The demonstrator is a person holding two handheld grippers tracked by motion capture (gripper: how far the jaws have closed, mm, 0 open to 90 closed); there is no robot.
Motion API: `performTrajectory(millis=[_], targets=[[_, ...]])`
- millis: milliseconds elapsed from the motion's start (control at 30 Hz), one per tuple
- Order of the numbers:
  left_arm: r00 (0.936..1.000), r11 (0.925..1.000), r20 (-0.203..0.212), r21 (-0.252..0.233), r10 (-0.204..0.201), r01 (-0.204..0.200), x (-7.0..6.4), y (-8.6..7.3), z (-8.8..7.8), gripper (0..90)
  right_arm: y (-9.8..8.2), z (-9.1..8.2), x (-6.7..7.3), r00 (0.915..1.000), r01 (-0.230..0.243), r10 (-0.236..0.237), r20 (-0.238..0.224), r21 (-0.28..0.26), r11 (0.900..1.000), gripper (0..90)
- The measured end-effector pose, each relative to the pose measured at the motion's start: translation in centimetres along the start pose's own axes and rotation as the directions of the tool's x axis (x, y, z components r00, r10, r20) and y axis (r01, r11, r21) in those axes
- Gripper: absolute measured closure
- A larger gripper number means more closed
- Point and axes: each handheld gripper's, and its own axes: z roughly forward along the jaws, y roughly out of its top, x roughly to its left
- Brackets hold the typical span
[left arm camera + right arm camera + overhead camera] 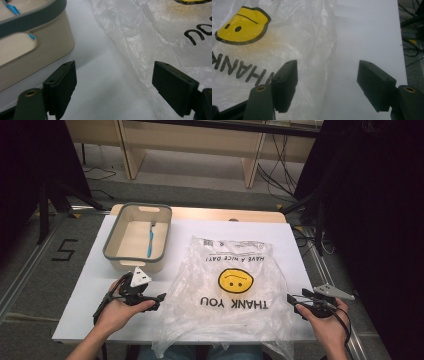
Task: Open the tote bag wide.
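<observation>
We've got both claws, left (161, 298) and right (291, 301), gaping either side of the plastic bag (227, 295), nothing gripped yet

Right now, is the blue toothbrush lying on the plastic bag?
No, the blue toothbrush lies inside the beige bin, left of the plastic bag.

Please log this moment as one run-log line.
left tongs: open, beside plastic bag | right tongs: open, at bag edge | toothbrush: in bin
</observation>
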Motion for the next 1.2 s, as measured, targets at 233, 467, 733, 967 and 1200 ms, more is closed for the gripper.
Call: performTrajectory(millis=[233,467,733,967,1200], targets=[[0.999,0.9999,0.042,0.005,-0.017,0.016,-1.0,0.6,0.4,22.3,-0.1,0.6,0.2,0.9999,0.001,0.0,-0.015,0.059,0.998,34.9],[0.9951,0.9966,0.091,0.076,-0.038,0.031,-2.2,0.8,1.9,26.0,-0.4,1.5,0.1,0.9995,-0.024,0.026,-0.017,0.123,0.992,38.6],[0.9958,0.9808,0.073,0.191,-0.055,0.04,-2.7,0.2,3.8,38.4,-0.5,2.2,0.1,0.9993,-0.027,0.031,-0.021,0.173,0.984,46.9],[0.9983,0.976,0.058,0.218,-0.001,-0.012,-3.0,0.2,4.2,50.8,-0.8,3.0,0.1,0.9988,-0.027,0.035,-0.034,0.229,0.973,60.2],[0.9981,0.9749,0.055,0.219,0.028,-0.039,-3.6,0.5,4.3,67.5,-0.7,3.0,0.1,0.9988,-0.041,0.046,-0.016,0.245,0.969,77.6]])
